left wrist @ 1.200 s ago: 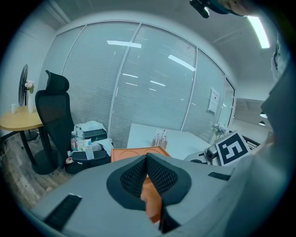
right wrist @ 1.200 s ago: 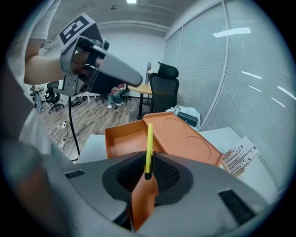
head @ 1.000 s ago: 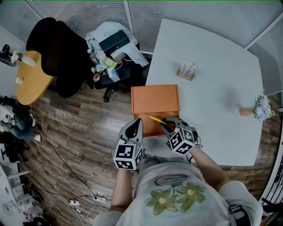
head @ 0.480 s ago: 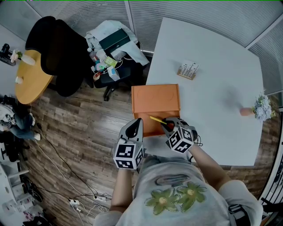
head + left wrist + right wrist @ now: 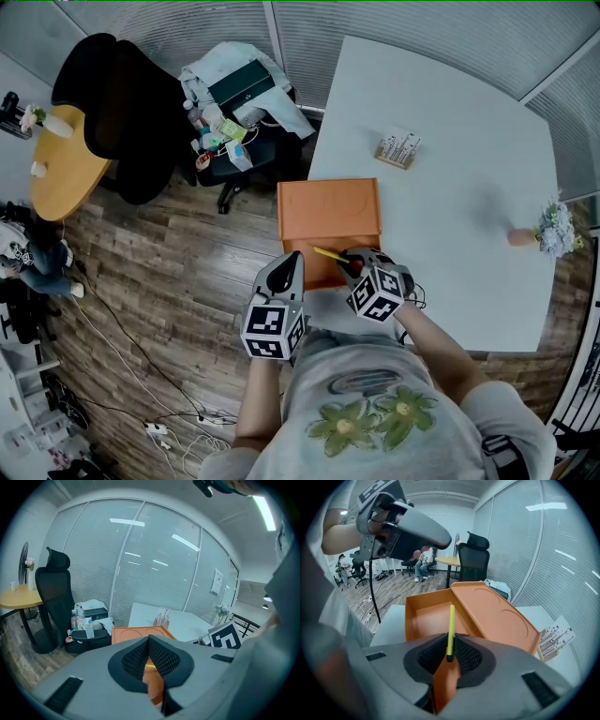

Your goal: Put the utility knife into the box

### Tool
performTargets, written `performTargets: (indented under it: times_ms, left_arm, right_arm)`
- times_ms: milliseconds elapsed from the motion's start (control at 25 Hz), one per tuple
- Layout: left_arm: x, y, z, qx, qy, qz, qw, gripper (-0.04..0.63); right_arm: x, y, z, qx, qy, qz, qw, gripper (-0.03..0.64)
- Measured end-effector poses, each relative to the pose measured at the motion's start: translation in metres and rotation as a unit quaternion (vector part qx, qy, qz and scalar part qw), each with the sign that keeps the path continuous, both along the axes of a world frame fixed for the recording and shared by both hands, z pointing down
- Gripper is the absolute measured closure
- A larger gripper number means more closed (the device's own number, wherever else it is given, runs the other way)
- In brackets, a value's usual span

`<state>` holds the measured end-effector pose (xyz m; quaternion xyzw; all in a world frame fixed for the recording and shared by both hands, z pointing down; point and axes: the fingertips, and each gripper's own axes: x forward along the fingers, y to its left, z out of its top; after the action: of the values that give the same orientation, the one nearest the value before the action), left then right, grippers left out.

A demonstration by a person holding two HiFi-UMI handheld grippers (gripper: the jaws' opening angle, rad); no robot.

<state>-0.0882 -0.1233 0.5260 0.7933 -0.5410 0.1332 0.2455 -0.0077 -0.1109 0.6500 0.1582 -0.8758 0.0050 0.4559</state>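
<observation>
Gripping yellow utility knife [image 5: 450, 625], right claw [image 5: 449, 644] above orange box [image 5: 409, 620]; left claw [image 5: 148, 641] closed, empty.

Right gripper [image 5: 350, 266] shifted slightly left.
Over one second it eased towards the box [image 5: 328, 216], carrying the utility knife [image 5: 330, 255] along; the displacement is small, apparently leftward only.

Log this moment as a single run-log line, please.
right claw: shut on utility knife, tip over open box | left claw: shut, empty
</observation>
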Motion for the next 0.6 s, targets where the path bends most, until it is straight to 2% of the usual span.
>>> performTargets:
  times_ms: [600]
  left_arm:
    - [-0.007,0.002,0.002,-0.004,0.001,-0.006,1.0,0.594]
  right_arm:
    - [-0.011,0.002,0.022,-0.012,0.035,-0.032,0.999,0.557]
